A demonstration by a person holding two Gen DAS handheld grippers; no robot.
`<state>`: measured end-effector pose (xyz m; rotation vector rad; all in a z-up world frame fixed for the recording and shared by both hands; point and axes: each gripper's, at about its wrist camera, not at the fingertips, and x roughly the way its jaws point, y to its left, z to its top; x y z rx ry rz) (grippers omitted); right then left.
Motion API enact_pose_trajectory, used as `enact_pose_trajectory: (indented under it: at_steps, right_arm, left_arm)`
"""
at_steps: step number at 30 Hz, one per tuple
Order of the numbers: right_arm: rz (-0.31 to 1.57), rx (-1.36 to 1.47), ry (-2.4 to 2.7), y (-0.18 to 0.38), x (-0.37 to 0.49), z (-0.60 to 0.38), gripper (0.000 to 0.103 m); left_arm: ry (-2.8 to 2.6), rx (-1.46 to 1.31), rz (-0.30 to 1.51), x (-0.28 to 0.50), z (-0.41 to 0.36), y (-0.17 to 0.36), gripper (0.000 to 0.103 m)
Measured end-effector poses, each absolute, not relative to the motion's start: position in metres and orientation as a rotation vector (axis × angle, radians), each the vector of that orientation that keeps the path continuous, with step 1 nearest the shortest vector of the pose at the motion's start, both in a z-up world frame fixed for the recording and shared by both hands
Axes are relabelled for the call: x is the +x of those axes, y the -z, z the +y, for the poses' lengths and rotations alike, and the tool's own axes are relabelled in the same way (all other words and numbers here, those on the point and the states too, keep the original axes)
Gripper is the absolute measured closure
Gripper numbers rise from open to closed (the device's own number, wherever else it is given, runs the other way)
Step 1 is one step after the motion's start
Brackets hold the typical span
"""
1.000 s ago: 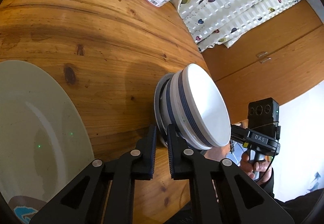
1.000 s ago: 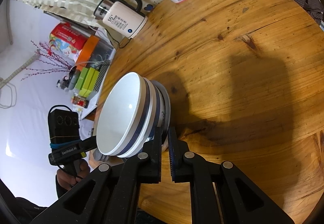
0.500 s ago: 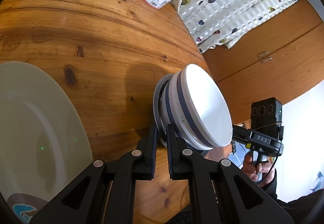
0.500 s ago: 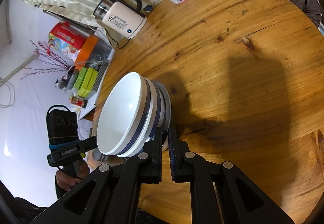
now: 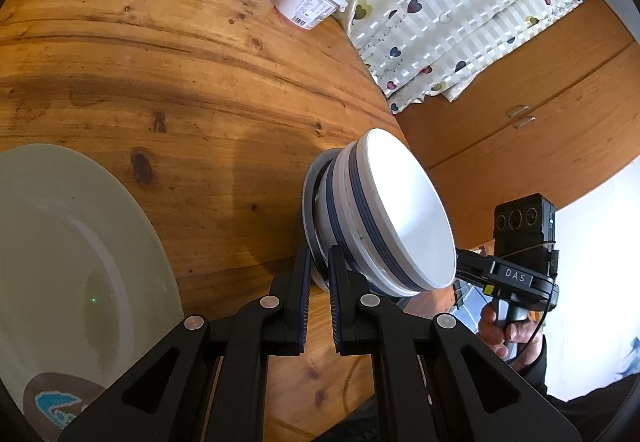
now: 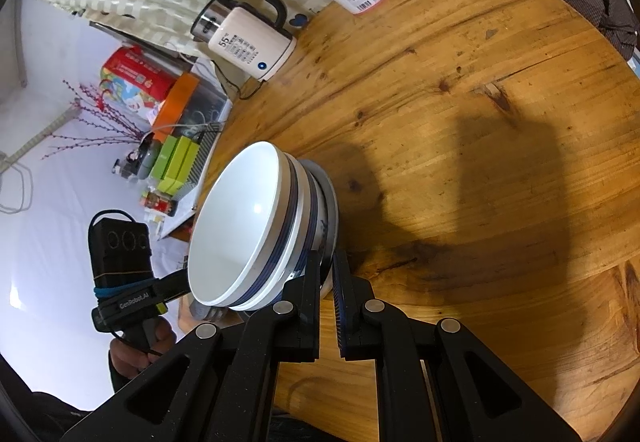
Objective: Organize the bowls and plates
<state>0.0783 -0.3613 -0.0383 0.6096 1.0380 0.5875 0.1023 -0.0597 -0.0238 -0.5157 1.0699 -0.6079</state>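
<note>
**Both grippers clamped on the plate under the bowl stack**

Here's the stack of bowls (image 5: 384, 214), white with dark blue bands, nested one inside another and sitting on a small plate (image 5: 310, 202) near the edge of the round wooden table (image 5: 160, 74). From my wrist cameras the whole pile looks tipped on its side, open mouths facing away from the tabletop.

My left gripper (image 5: 318, 262) has its two black fingers drawn in tight on the plate's rim, the edge pinched between the ribbed pads. On the far side my right gripper (image 6: 326, 262) is doing the same: fingers pressed in, the thin rim caught between them just under the lowest bowl. So the plate is gripped from both sides, bowls riding on top.

Looking past the stack from the left, I see my right hand (image 5: 508, 330) wrapped round its gripper handle; from the right, my left hand (image 6: 140, 346) on its own.

Off to my left lies a large pale plate (image 5: 72, 274), flat on the wood, well apart from the stack. Far across the table stand a white plastic tub (image 5: 310, 4) and a cream electric kettle (image 6: 248, 42), both close to the heart-patterned curtain (image 5: 460, 2).
</note>
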Motion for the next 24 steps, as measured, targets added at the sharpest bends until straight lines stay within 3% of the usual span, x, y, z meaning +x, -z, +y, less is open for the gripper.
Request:
enact_pose_trajectory:
  at_steps: [24]
  right_arm:
    - [1.031, 0.559, -0.643, 0.021, 0.084, -0.326, 0.095]
  left_arm:
    - [0.550, -0.542, 1.013, 0.084, -0.027, 0.006, 0.096]
